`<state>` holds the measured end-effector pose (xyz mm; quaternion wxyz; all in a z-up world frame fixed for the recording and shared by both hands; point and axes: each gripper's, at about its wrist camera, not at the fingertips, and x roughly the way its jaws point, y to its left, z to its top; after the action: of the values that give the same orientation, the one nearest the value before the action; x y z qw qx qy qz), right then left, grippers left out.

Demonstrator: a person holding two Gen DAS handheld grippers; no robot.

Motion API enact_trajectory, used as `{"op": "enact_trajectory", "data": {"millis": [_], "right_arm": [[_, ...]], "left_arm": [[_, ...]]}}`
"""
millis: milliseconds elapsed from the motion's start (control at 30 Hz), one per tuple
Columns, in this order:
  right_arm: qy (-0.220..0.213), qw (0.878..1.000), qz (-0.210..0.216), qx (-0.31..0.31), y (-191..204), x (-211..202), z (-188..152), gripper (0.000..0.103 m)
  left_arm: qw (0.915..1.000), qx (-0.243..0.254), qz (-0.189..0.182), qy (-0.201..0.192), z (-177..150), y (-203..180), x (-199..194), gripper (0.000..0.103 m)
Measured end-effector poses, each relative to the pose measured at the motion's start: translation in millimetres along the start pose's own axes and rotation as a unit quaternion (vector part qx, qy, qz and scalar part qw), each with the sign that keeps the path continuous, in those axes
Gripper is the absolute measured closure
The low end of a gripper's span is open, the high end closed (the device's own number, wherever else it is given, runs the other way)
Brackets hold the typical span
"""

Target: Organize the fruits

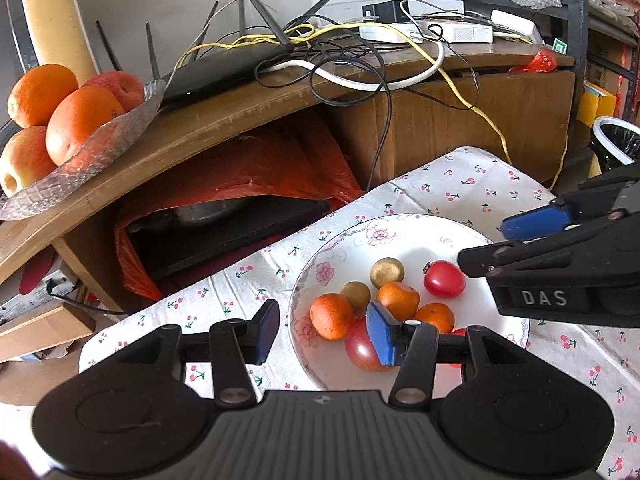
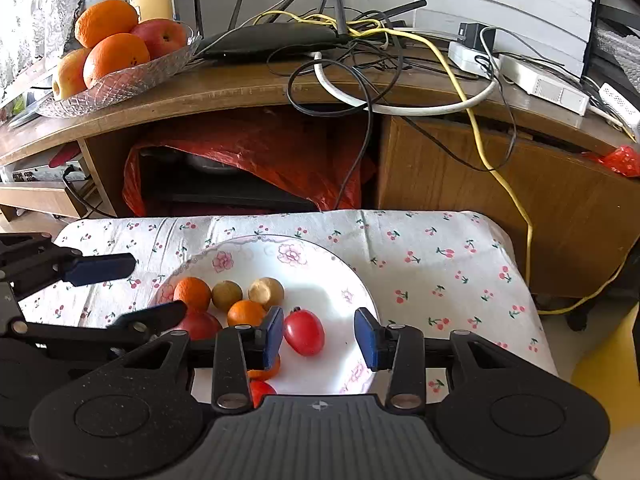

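Observation:
A white flowered plate (image 1: pixel 404 236) (image 2: pixel 256 246) sits on a cherry-print cloth. It holds small oranges (image 1: pixel 331 316) (image 2: pixel 192 293), brown round fruits (image 1: pixel 387 272) (image 2: pixel 266 292) and red tomatoes (image 1: pixel 445 279) (image 2: pixel 304 332). My left gripper (image 1: pixel 324 334) is open and empty over the plate's left edge; it also shows in the right wrist view (image 2: pixel 136 288). My right gripper (image 2: pixel 319 336) is open and empty above the plate, with a red tomato between its blue pads; it shows at the right of the left wrist view (image 1: pixel 492 244).
A glass dish (image 1: pixel 92 152) (image 2: pixel 120 80) with big oranges and apples stands on a wooden desk (image 1: pixel 248 108) behind. A router (image 2: pixel 272 40), cables and power strips crowd the desk. A red plastic bag (image 2: pixel 256 152) fills the shelf below.

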<state>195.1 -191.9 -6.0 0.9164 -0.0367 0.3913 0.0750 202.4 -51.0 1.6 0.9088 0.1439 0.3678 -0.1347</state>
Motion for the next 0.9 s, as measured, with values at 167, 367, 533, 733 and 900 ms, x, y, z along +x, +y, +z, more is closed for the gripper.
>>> {"op": "enact_trajectory", "data": {"millis": [167, 367, 533, 733, 900], "right_arm": [[0.001, 1.000, -0.004, 0.001, -0.8, -5.8, -3.8, 0.066], [0.006, 1.000, -0.007, 0.002, 0.0, -8.2, -6.0, 0.066], [0.017, 1.000, -0.010, -0.001, 0.8, -6.2, -10.0, 0.066], [0.019, 1.000, -0.013, -0.003, 2.7, -14.0, -14.8, 0.065], [0.016, 1.000, -0.013, -0.005, 4.3, -26.3, -18.1, 0.065]], "left_arm": [[0.9999, -0.001, 0.010, -0.004, -0.8, -0.6, -2.3, 0.035], [0.9999, 0.001, 0.016, 0.003, -3.3, -1.9, 1.6, 0.031], [0.9997, -0.001, 0.024, 0.005, -7.2, -3.1, -0.4, 0.028], [0.9991, 0.001, 0.041, -0.006, -10.0, -5.3, -14.3, 0.021], [0.9983, 0.002, 0.055, -0.017, -14.0, -8.8, -30.3, 0.012]]}}
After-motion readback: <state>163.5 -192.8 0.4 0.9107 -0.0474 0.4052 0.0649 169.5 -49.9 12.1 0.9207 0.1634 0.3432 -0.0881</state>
